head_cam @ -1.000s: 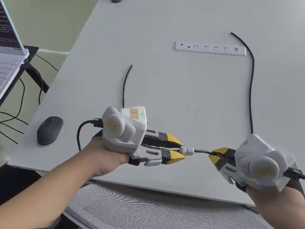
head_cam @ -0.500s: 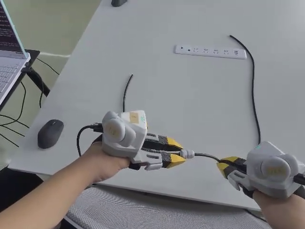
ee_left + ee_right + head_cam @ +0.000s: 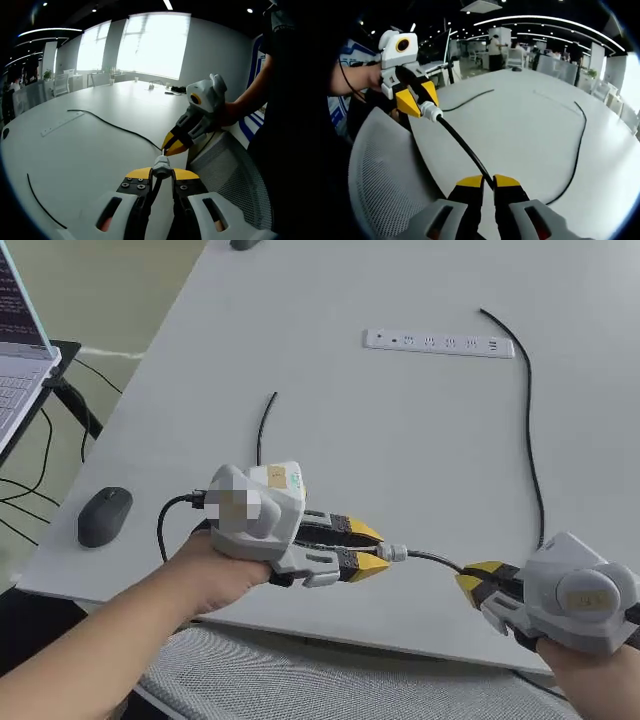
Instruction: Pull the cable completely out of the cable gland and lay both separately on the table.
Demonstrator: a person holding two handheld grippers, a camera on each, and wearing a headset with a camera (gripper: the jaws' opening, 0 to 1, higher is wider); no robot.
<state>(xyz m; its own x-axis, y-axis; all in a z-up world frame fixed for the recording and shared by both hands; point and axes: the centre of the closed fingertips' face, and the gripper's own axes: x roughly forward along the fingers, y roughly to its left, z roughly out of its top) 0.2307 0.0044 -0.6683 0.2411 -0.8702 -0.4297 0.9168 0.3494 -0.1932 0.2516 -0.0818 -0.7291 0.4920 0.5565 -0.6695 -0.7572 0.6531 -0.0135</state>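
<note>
My left gripper point(image 3: 375, 552) is shut on a small white cable gland point(image 3: 393, 554), held in the air over the table's near edge. A black cable point(image 3: 435, 560) leaves the gland and runs right into my right gripper point(image 3: 470, 580), which is shut on it. In the left gripper view the gland point(image 3: 161, 166) sits between the yellow tips of the left gripper point(image 3: 161, 174), with the right gripper point(image 3: 172, 143) just beyond it. In the right gripper view the cable point(image 3: 465, 145) stretches from the right gripper point(image 3: 488, 181) up to the gland point(image 3: 431, 111) in the left gripper point(image 3: 415, 102).
A white power strip point(image 3: 438, 342) lies at the back of the white table point(image 3: 400, 440), and its black cord point(image 3: 528, 420) runs down the right side. A short black wire point(image 3: 262, 425) lies mid-left. A mouse point(image 3: 104, 515) and laptop point(image 3: 20, 350) are at the left, and a mesh chair point(image 3: 300, 680) below.
My right gripper has moved right, away from the left one, and a longer stretch of cable shows between them. The left gripper has stayed about where it was.
</note>
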